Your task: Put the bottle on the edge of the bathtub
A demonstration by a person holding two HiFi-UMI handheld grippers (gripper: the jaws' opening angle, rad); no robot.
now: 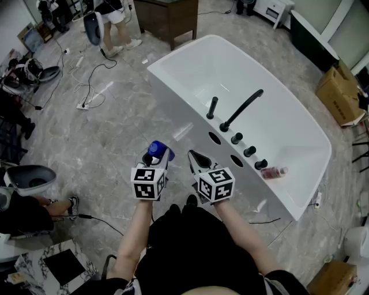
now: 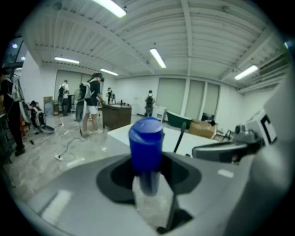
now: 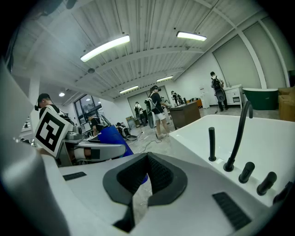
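A clear bottle with a blue cap [image 1: 157,149] stands upright between the jaws of my left gripper [image 1: 157,161], which is shut on it, held over the floor just in front of the white bathtub [image 1: 190,63]. In the left gripper view the blue cap [image 2: 146,140] rises above the pads and the bottle's clear body sits in the grip of my left gripper [image 2: 148,184]. My right gripper [image 1: 198,161] hovers beside it to the right. In its own view my right gripper [image 3: 146,177] is shut with nothing between its pads, and the blue bottle [image 3: 113,138] shows to the left.
On the tub's near edge stand a black faucet [image 1: 242,108], a black upright handle [image 1: 212,108], several black knobs [image 1: 249,151] and a small pink bottle [image 1: 274,172]. Cables and a power strip [image 1: 86,92] lie on the floor. Cardboard boxes [image 1: 340,95] stand at the right, a wooden cabinet [image 1: 170,17] behind.
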